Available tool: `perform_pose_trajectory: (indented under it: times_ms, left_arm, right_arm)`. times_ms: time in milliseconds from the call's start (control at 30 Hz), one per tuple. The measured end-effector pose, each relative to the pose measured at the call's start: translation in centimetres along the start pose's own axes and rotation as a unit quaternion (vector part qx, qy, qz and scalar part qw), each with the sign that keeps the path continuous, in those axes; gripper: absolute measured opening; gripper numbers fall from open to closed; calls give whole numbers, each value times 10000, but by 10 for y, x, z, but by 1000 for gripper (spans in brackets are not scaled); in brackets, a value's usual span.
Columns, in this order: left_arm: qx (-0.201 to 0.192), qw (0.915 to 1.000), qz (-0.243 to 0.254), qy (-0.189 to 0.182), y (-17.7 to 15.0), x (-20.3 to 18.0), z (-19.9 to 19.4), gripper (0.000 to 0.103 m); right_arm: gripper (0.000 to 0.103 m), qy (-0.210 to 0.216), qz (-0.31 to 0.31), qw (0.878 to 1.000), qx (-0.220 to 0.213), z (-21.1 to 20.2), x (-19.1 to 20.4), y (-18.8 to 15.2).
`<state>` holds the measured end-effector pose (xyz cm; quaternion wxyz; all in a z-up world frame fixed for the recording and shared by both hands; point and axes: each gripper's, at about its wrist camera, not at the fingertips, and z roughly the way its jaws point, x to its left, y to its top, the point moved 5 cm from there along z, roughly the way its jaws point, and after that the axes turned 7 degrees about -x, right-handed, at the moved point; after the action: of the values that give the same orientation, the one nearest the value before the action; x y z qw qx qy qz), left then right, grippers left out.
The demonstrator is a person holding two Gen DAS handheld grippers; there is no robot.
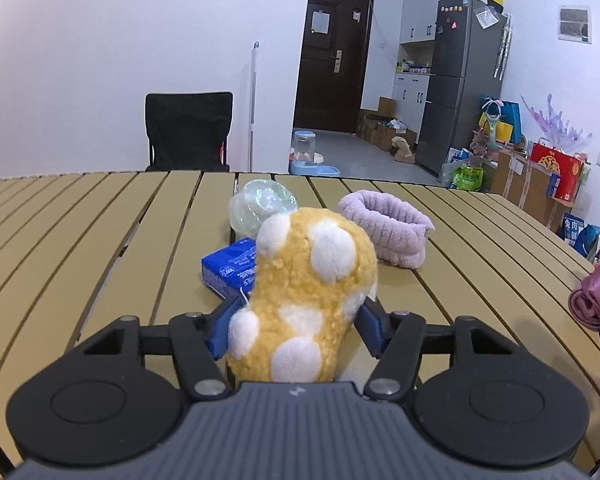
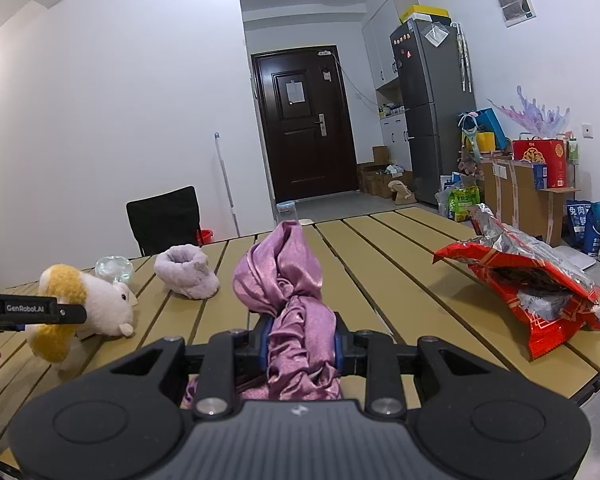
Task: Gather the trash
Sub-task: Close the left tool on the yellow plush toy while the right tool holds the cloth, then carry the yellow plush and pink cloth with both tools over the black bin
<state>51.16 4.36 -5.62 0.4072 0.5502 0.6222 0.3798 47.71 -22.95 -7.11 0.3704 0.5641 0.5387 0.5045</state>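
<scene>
A yellow plush toy (image 1: 308, 292) with white spots fills the space between the blue pads of my left gripper (image 1: 294, 320), which press on both its sides. In the right wrist view that same toy (image 2: 96, 300) rests on the table with the left gripper's black finger (image 2: 40, 312) across it. My right gripper (image 2: 302, 344) is shut on a bunched pink satin cloth (image 2: 284, 280), which stands up in front of it. An opened red snack bag (image 2: 532, 288) lies to the right. A blue carton (image 1: 230, 268) and a crumpled clear plastic wrapper (image 1: 260, 204) lie behind the toy.
All of this sits on a slatted tan table (image 1: 80, 240). A fuzzy lilac cloth ring (image 1: 388, 228) lies right of the wrapper. A black chair (image 1: 188, 132) stands at the far edge. Beyond are a dark door, a grey fridge (image 1: 456, 80) and boxes along the right wall.
</scene>
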Motion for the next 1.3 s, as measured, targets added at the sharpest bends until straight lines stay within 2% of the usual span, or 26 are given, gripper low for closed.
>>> perform_pose_trajectory:
  times_ms: [100,200,400,667,1000,1300]
  left_arm:
    - [-103,9999,59,-26,3,-4,-10,58]
    - [-217,9996,144,-104,6,-12,-25,50]
    - [-495,9980,348,-186,8,-28,-62,49]
    - [-793,9960,287,-291,13,-43,-116,49]
    - [-928,9949,134,-361,7,-49,-166,49]
    - [-857,9957,-169,-323,-15,-34,-204,49]
  right_arm:
    - [27,39,2,10000,-12,-1,0,0]
    - [27,71,8,10000,-49,-4,0,2]
    - [27,171,60,9997,-154,-15,3,4]
    - [27,325,82,9990,-293,-37,9,7]
    - [27,431,-32,9979,-491,-75,16,9]
    - [27,457,12,9978,-485,-115,11,-4]
